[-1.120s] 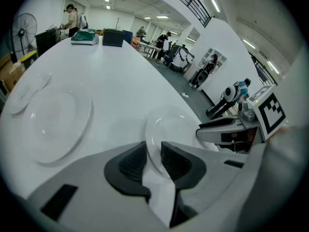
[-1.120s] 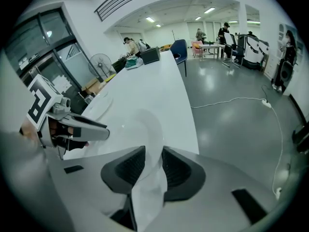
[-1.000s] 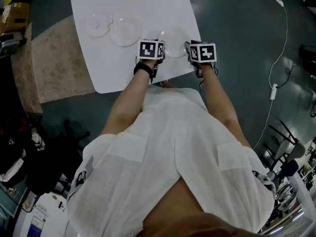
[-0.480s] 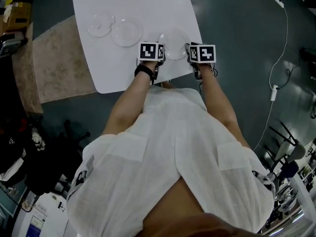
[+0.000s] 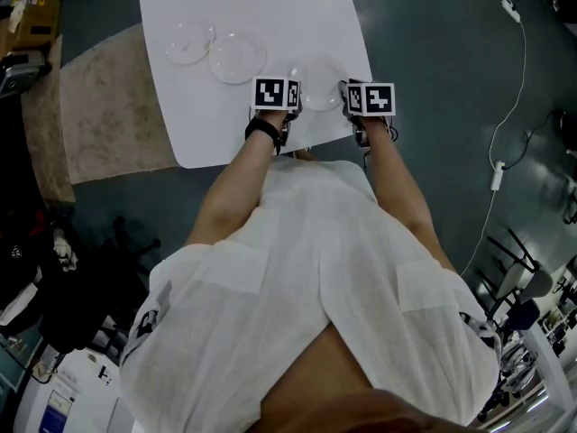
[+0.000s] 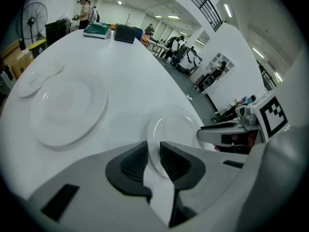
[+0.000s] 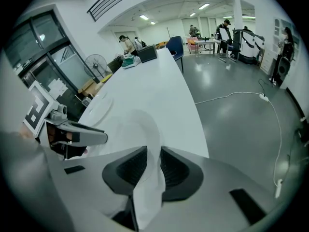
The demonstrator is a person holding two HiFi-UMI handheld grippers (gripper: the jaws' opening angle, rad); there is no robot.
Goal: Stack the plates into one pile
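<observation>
Three clear plates lie on the white table [image 5: 270,7]: a small one [image 5: 189,41], a wider one [image 5: 237,57] and the nearest one [image 5: 317,78]. The nearest plate [image 6: 176,127] lies between my two grippers. My left gripper [image 6: 153,153] has its jaws on that plate's left rim; they have just been closing, and the pads look pressed on the rim. My right gripper [image 7: 153,166] straddles the opposite rim of the plate [image 7: 130,129]; its jaws have just been closing too, with the rim between the pads but not clearly pinched. In the head view, the marker cubes hide both grippers' fingertips.
The wider plate [image 6: 67,110] and the small plate [image 6: 36,76] lie to the left. A green box [image 6: 99,30] and a dark box [image 6: 126,33] stand at the table's far end. A rug [image 5: 99,115] borders the table's left side; a cable [image 5: 514,88] runs over the floor on the right.
The head camera has shifted slightly, so the table and plates sit a little further right in the picture. Both grippers stay at the nearest plate's sides.
</observation>
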